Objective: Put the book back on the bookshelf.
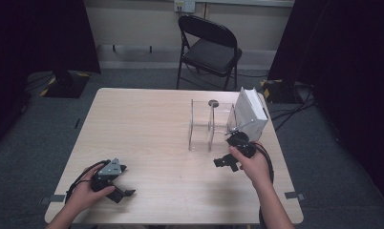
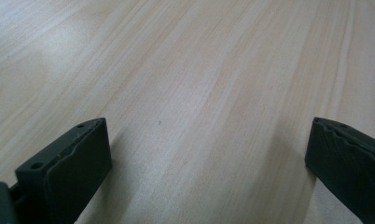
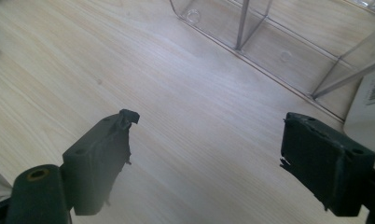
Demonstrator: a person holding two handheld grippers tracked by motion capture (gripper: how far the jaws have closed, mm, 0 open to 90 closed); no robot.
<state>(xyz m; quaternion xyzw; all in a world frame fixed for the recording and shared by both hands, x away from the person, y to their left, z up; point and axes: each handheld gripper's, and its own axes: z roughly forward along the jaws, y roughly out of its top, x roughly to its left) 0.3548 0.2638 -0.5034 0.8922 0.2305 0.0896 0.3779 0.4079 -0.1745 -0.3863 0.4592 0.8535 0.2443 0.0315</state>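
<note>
Pale wood table point(image 1: 147, 129) w/ black folding chair point(image 1: 210, 47) at 12 o'clock, clear divided organizer point(image 1: 207, 125) at 2 o'clock, white box point(image 1: 250, 112) apparently leaning against it, right hand-held gripper point(image 1: 227, 155) just beside, jaws wide apart, nothing held, left hand-held gripper point(image 1: 123, 183) at 7 o'clock, jaws spread, nothing held.

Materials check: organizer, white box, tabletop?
Organizer: clear rigid plastic, likely acrylic; glossy, see-through walls and dividers with bright edge glints.
White box: probably coated cardboard; flat matte white faces, crisp folded edges, a printed barcode in the right gripper view.
Tabletop: pale wood-grain, likely laminate rather than solid wood; smooth with a soft sheen.
</note>
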